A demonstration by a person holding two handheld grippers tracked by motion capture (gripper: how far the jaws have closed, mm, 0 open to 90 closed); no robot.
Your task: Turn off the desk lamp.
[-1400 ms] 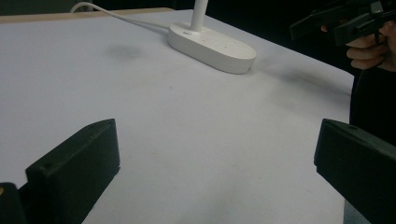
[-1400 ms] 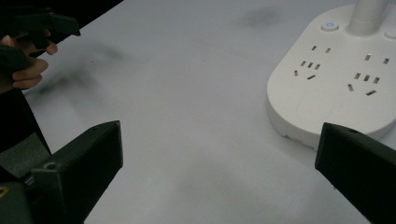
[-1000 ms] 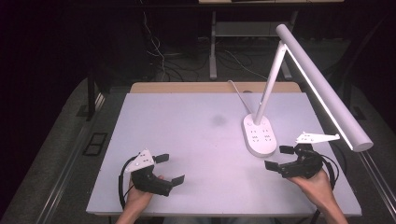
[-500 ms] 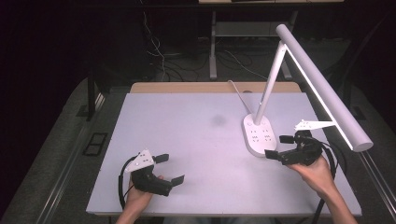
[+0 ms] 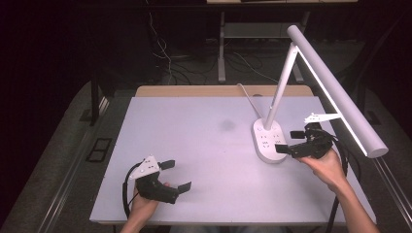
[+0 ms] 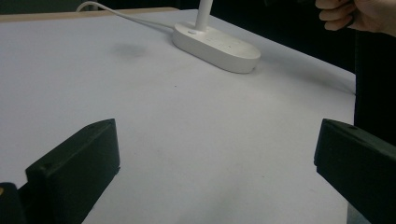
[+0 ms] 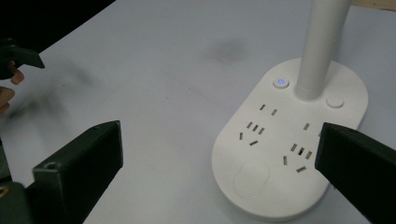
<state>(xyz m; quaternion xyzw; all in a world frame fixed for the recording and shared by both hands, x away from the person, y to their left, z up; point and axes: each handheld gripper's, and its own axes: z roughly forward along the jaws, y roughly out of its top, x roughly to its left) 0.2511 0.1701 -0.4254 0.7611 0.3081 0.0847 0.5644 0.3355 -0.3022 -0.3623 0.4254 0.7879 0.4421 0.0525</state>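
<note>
**A:** Right gripper (image 5: 290, 141) sits at the right of the high view, just beside the lamp base (image 5: 268, 141), jaws spread wide with nothing between them. Looks to me like the approach step, lining up on the lamp's controls.

**B:** Agreed. In the right gripper view the base (image 7: 285, 158) fills the lower right, sockets facing up, with a blue-lit button (image 7: 280, 82) left of the stem (image 7: 320, 46) and a plain round button (image 7: 334, 101) on its right.

**A:** And the lamp head (image 5: 335, 90) slants across the upper right of the high view, overhanging that hand.

**B:** Left gripper (image 5: 176, 175)?

**A:** Lower left, low over the white table (image 5: 194, 126), well apart from the lamp. Jaws wide open too, empty. Its own view has the base (image 6: 217, 44) up in the top centre.

**B:** So what does the next move call for?

**A:** My guess: narrow the right jaws or tip one fingertip down onto a button, gently, so the base doesn't skid.
</note>
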